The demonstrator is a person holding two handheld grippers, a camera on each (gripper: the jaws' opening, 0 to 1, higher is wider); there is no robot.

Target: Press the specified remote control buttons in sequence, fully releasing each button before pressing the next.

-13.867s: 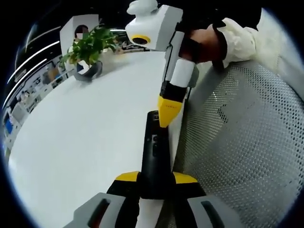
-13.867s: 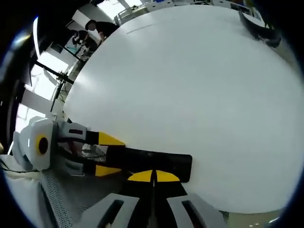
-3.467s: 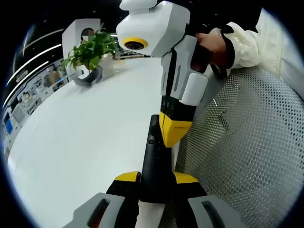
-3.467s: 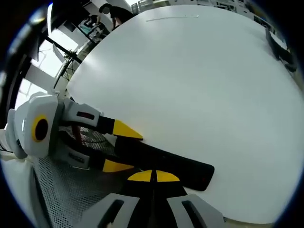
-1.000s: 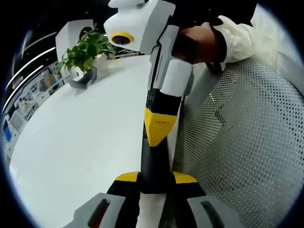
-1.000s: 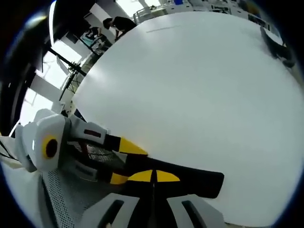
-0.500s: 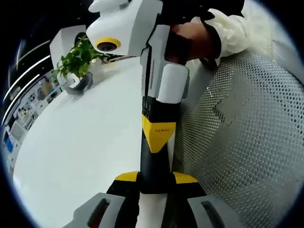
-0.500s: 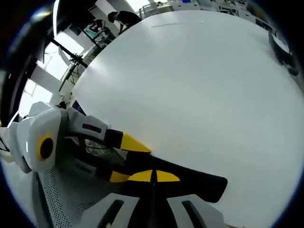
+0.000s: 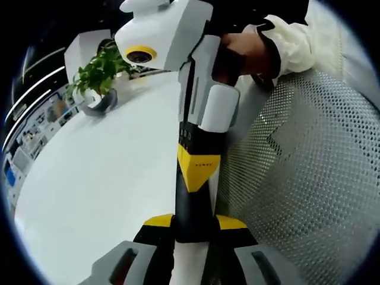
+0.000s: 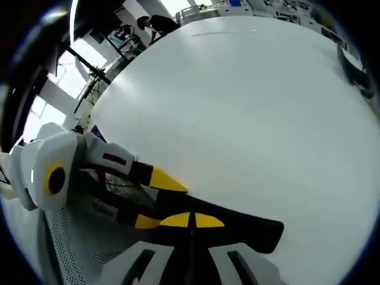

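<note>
The left gripper [image 9: 195,221], rising at the bottom centre of the left gripper view, is clamped on the near end of a black remote control [image 9: 191,202], its yellow-tipped jaws pressed to either side of the body. The right gripper [image 9: 196,172] comes down from the upper centre of that view with its yellow jaw tips brought together into a single point resting on the remote's upper face; small dark lettering on the yellow tip is too fine to read, and no button markings on the remote can be made out. A hand [image 9: 240,50] in a cream sleeve [image 9: 291,35] grips the right gripper's handle at the top of the frame. In the right gripper view the right gripper [image 10: 191,220] sits at the bottom centre, jaws together, over the remote control [image 10: 237,228], which runs rightward to a free end at the lower right, while the left gripper [image 10: 148,199] enters from the left and straddles the remote. The remote lies along the edge of a white table [image 9: 89,178]; a perforated grey mesh surface [image 9: 297,196] occupies the right of the left gripper view. The table is open toward the upper left, where a potted plant [image 9: 98,74] stands well apart.
</note>
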